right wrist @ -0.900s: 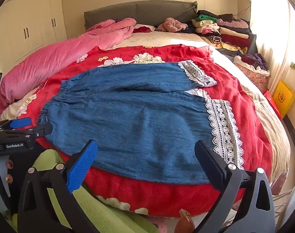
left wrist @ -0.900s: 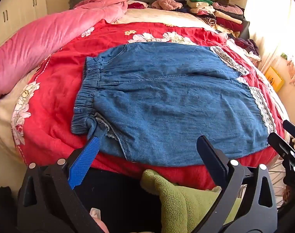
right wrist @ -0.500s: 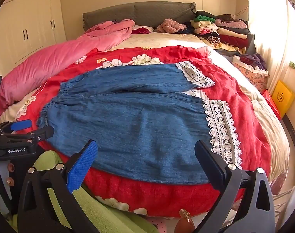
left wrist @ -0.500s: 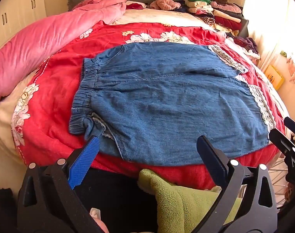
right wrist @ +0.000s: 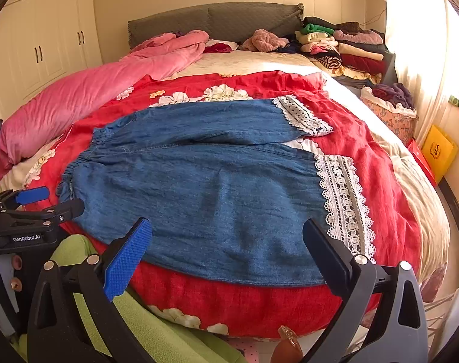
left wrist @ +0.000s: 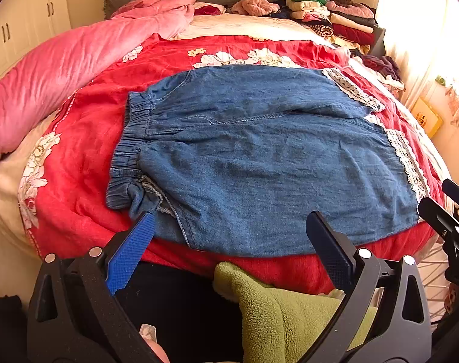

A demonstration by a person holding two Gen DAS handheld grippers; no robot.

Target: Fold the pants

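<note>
From the left wrist cam, the denim pants [left wrist: 259, 157] are spread flat on the red floral bedspread [left wrist: 78, 139] by the near edge of the bed — elastic waistband toward the left side, lace cuffs toward the right — and the left gripper [left wrist: 229, 230] hangs wide open just short of that edge with nothing in it, its blue pad close to the bunched waistband corner, though I can't really tell if it touches. The right wrist cam shows the same pants with both legs side by side, and the right gripper [right wrist: 227, 236] is spread open and empty over the nearer leg's lower edge, a green fleece [right wrist: 156, 332] below it and a pink duvet [right wrist: 87, 96] along the bed's left side.
</note>
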